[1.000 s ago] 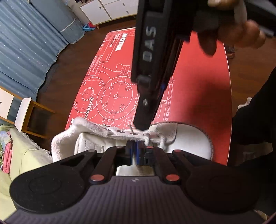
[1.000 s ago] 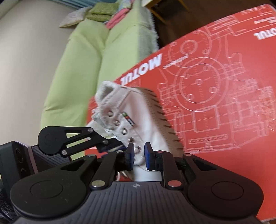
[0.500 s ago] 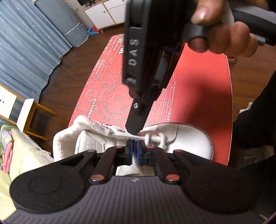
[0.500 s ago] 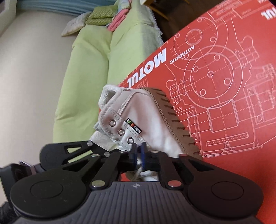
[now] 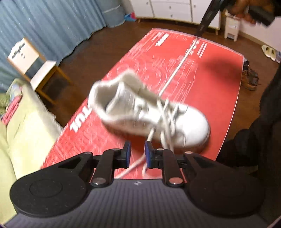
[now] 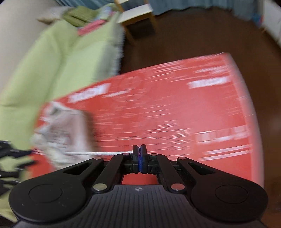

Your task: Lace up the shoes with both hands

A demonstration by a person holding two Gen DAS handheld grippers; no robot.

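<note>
Our left gripper (image 5: 137, 152) has its jaws apart and opening, the blue pads (image 5: 128, 149) standing clear on either side of the gap. A loose stretch of white lace (image 5: 177, 67) hangs down through that gap, close against the right-hand pad; the picture is too blurred for us to say whether it touches, but nothing is clamped. Just beyond the fingertips lies the white shoe (image 5: 191, 124), on the red bench (image 5: 210, 77), its toe to the right and its fleecy collar up and to the left, with the crossed lacing over the tongue smeared by motion. From the eyelets one strand of the lace runs taut, up and away across the bench, to the tip of our right gripper (image 5: 198, 35), which is held in a hand (image 5: 240, 10) at the top right of the left wrist view.

In the right wrist view that right gripper (image 6: 139, 151) is pressed together on the lace (image 6: 98, 153), which leaves the pads to the left in a straight, tight line and reaches the shoe (image 6: 65, 129) at the left edge. The shoe sits well to the left of the fingertips, on the near left corner of the bench (image 6: 175, 108). Beyond it a green sofa (image 6: 58, 57) fills the left side
</note>
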